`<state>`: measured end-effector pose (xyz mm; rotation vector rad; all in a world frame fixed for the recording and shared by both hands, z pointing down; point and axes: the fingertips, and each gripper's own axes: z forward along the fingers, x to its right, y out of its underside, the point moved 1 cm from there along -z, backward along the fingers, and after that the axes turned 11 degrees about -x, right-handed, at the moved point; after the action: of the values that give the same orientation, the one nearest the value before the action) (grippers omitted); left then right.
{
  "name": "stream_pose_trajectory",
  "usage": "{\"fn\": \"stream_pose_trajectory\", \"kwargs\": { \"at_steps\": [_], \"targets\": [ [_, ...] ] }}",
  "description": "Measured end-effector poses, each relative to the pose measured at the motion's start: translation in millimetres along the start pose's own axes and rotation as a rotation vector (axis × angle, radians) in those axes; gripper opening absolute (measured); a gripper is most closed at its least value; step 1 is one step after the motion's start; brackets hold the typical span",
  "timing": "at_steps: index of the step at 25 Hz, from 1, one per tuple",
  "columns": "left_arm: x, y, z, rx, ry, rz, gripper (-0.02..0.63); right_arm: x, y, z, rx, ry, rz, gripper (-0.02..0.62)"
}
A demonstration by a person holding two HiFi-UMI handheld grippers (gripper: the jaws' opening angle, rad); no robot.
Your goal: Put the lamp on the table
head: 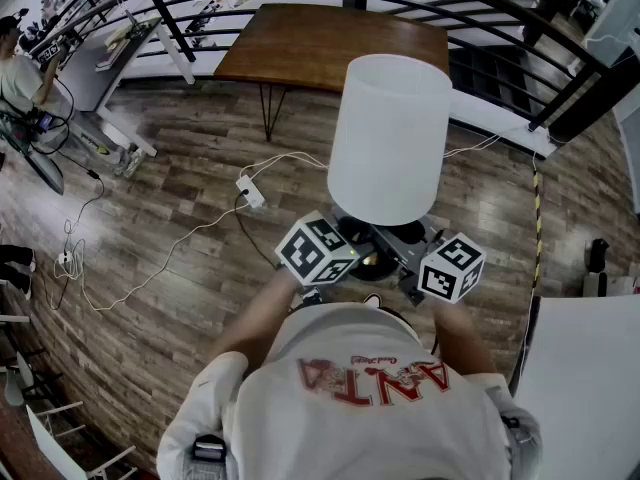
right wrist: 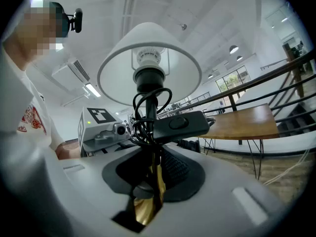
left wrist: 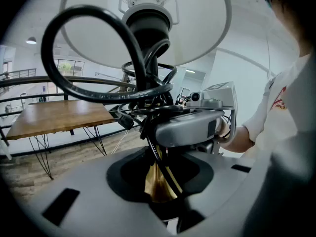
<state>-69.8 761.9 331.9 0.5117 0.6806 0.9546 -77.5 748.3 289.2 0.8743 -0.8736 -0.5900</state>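
Brass shows between the jaws in both gripper views: the lamp's (head: 389, 138) slim golden stem (right wrist: 148, 201), flaring into a cone low down. The left hand-held gripper (left wrist: 158, 184) has its dark pads closed against it from one side. The right hand-held gripper (right wrist: 147, 194) clamps it from the other with its ribbed black pad, jaws fairly wide apart. So I have one lamp carried by two grippers in the air over the plank floor (head: 150, 198), at the centre of the head view. Its smooth white drum shade (right wrist: 148, 58) sits upright on top. A glossy black cord (left wrist: 98, 53) is looped and wound round the stem, with one flat black inline switch (right wrist: 180, 125) hanging in the coils. Both of my operator's forearms reach up from the bottom of the frame and meet under the shade, the two marker cubes (head: 315, 251) side by side. The one wooden bench (head: 330, 43), on thin hairpin legs, stands at top centre, apart from the lamp.
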Motion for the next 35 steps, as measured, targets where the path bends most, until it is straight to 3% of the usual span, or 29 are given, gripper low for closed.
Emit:
{"fn": "stream_pose_trajectory", "kwargs": {
  "at_steps": [17, 35],
  "targets": [
    [-11.6, -1.9, -5.4, -0.003, -0.007, 0.002, 0.117, 2.8, -7.3, 10.1, 0.005, -0.012, -0.004, 0.086],
    [-64.7, 30.1, -53.4, -0.017, 0.029, 0.033, 0.117, -13.7, -24.0, 83.8, 0.045, 0.018, 0.037, 0.086]
  ]
}}
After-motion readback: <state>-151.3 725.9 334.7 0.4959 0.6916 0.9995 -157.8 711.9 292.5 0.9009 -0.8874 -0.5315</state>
